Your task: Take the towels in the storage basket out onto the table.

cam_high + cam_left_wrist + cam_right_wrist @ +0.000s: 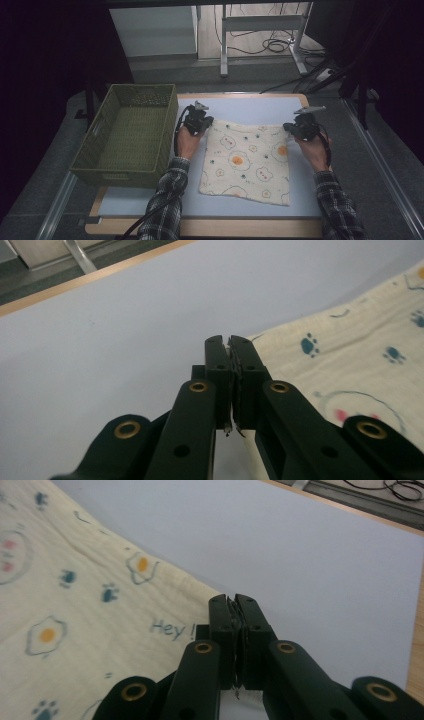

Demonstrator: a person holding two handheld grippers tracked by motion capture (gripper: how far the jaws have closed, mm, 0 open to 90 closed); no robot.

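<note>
My forearms come in from the near edge of the surface (pixel 150 205), one on each side of the cloth (pixel 247 162). The cloth, cream with fried-egg and paw prints, lies spread flat on the pale blue mat, its near edge toward me and its far edge between my two hands.

My left gripper (pixel 196 121) sits at the cloth's far left corner. In the left gripper view its jaws are pressed together (pixel 229 347), right at the cloth's edge. A thin sliver seems to be caught between them, but I cannot tell whether it is fabric. My right gripper (pixel 302 125) sits at the far right corner, jaws likewise clenched (pixel 234 602), by the printed "Hey!". Again I cannot say for certain that cloth is pinched.

Beyond my left hand, the green woven basket (pixel 127 135) stands on the left of the surface, just beside the cloth's left edge.

The risk, as I judge it, lies in the grip. If either pair of jaws holds only a thread-thin bite or nothing, a lift would leave one corner behind, and the cloth would sag or bunch. An uneven pull could skew it toward the basket.
</note>
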